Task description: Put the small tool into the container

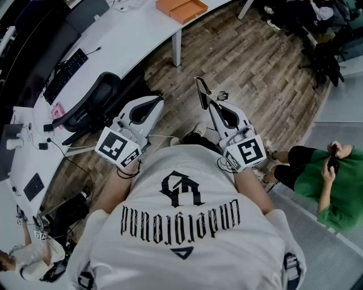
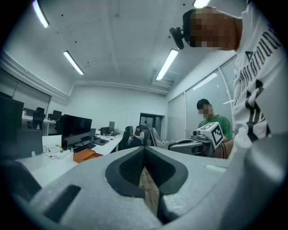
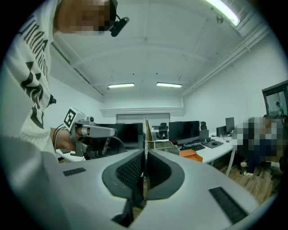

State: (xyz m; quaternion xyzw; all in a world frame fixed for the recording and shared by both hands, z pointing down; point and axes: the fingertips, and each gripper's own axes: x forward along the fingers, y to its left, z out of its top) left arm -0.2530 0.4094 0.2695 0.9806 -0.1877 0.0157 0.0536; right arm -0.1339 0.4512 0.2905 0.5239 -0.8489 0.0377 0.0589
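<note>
In the head view, the person holds both grippers near the chest over the wood floor (image 1: 255,68). The small flat tool (image 1: 201,92) juts from the right gripper (image 1: 211,106) toward 12 o'clock, well apart from the orange tray (image 1: 182,8) on the white desk (image 1: 136,34) at 12 o'clock. In the left gripper view, the left gripper (image 2: 145,150) has its jaws together and bare. In the right gripper view, the jaws clamp the tool, perhaps a scraper blade, edge-on.

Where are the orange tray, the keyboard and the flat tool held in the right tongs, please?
orange tray (image 1: 184,9): head view, its bare floor.
keyboard (image 1: 65,76): head view, middle of its keys.
flat tool (image 1: 202,93): head view, exposed part of its blade.
</note>
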